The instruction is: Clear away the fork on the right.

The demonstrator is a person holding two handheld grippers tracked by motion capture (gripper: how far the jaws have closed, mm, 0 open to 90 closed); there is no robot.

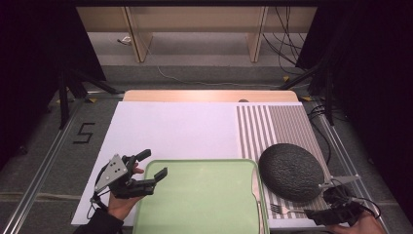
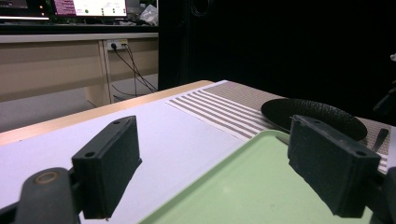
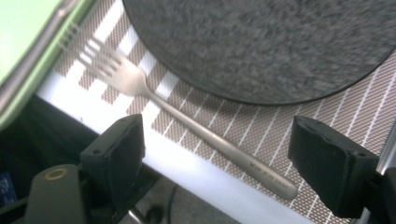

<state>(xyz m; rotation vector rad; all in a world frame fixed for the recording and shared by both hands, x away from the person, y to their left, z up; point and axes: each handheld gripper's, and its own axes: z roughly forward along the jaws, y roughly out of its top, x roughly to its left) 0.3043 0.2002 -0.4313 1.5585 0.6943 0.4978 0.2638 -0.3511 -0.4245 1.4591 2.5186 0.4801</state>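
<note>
Slim, stiff, light metal fork [image 3: 187, 123] lies flat on striped placemat [image 3: 327, 135], slippery; grip mid-handle; right tool [image 3: 233, 158] wide open, empty.

Grey floor [image 1: 39, 161] spreads around the table [image 1: 209, 95], its pale wood edge lit from above; a black "5" [image 1: 84, 132] is taped on the floor at the left; dark curtains [image 1: 34, 48] hang on both sides; beyond stands a wooden bench [image 1: 195, 19], cables [image 1: 285, 39] trailing beneath it; in the left gripper view, bright monitors [image 2: 88, 7] sit on top and a wall socket [image 2: 116, 45] below.
</note>
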